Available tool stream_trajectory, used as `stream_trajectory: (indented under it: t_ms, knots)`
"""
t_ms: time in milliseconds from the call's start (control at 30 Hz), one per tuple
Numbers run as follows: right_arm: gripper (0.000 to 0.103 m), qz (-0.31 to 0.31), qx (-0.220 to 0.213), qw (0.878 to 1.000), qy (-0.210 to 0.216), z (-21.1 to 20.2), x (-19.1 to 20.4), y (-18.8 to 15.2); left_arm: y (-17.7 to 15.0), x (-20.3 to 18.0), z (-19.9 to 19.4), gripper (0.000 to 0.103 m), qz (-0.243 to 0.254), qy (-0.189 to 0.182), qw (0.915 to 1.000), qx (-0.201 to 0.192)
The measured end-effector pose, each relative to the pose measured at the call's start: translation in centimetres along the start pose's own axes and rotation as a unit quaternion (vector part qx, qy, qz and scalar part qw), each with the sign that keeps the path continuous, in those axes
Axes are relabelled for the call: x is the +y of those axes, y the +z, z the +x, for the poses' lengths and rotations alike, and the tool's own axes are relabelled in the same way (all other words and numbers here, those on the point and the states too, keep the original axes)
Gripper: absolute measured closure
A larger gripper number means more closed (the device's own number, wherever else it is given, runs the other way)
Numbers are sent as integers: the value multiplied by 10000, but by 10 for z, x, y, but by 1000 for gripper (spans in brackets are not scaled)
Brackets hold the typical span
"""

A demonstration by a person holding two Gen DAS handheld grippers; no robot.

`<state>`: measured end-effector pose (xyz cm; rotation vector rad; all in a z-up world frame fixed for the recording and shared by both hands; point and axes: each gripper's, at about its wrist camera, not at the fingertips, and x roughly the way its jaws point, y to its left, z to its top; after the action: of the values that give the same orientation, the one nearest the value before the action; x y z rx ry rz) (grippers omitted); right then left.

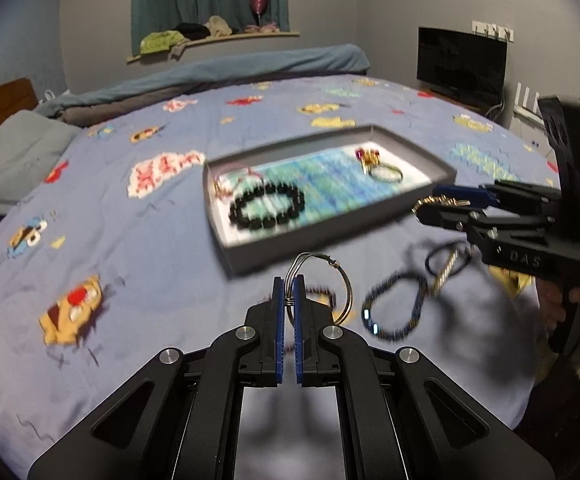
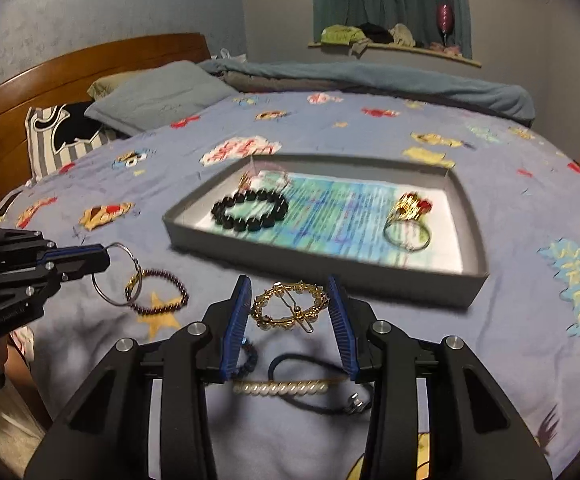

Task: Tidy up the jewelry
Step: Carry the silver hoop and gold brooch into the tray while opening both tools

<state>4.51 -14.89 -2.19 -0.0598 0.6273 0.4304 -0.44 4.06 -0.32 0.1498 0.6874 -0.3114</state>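
My left gripper is shut on a silver wire bangle, held above the bedspread in front of the grey tray. It also shows in the right wrist view with the bangle. My right gripper stands with its jaws wide apart on either side of a gold pearl hair clip; in the left wrist view the clip sits between its fingers. The tray holds a black bead bracelet, a gold and red piece with a ring and a thin pink chain.
On the bedspread lie a dark red bead bracelet, a pearl twist clip, a dark cord loop and a dark blue bead bracelet. Pillows and a headboard stand at the far left, a screen at the far right.
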Motion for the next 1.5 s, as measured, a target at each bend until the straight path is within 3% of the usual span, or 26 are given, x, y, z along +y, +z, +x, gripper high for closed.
stream_trajectory:
  t_ms: [367,767,1000,1233,1367,1500]
  knots:
    - [64,80,-401,9982,-439,4,-34,47,64,10,42,98,40,-92,9999,-26]
    - [64,182,-182,9981,-561,57,-78,103,134,18,109,98,155,-137,9995,246]
    - [64,163,277,9978,-577,106,-92,122,152,23,162,98,54,-286,9972,688]
    - [64,189,1001,9936,-497,147,-100,127,141,30,206,98,-39,-463,9900,1330]
    - [64,213,1562,9865,-435,171,-100,121,137,30,215,98,-57,-541,9882,1431]
    - [64,203,1797,9827,-407,185,-100,115,134,27,221,98,-46,-601,9867,1508]
